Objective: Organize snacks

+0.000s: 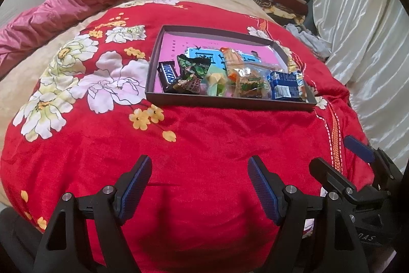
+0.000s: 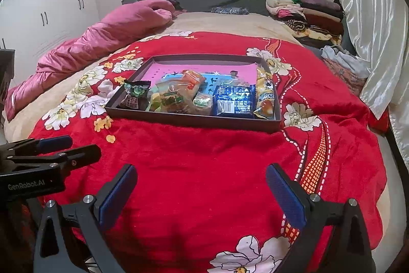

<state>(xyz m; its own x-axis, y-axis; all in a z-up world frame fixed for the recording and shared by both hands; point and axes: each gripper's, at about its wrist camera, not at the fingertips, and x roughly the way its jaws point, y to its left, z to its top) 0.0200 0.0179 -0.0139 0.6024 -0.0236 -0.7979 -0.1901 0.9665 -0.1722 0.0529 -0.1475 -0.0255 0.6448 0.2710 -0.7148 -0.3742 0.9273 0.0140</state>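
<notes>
Both grippers low over the red blanket (image 1: 204, 140), left gripper (image 1: 199, 186) and right gripper (image 2: 202, 192), jaws apart and empty. Beyond them the tray (image 2: 194, 123), snacks (image 2: 179, 96) heaped along its near wall. Sorted already, or awaiting sorting? Can't call it.

Snacks (image 1: 230, 78) in tray (image 1: 230, 104) on blanket (image 1: 204, 145)

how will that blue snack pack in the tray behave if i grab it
The blue pack looks like shiny foil wrap, so it is probably slick and crinkly. It seems puffy, so likely light and squashy. It leans on neighbouring snacks in the tray, so lifting it may shift them.
</notes>
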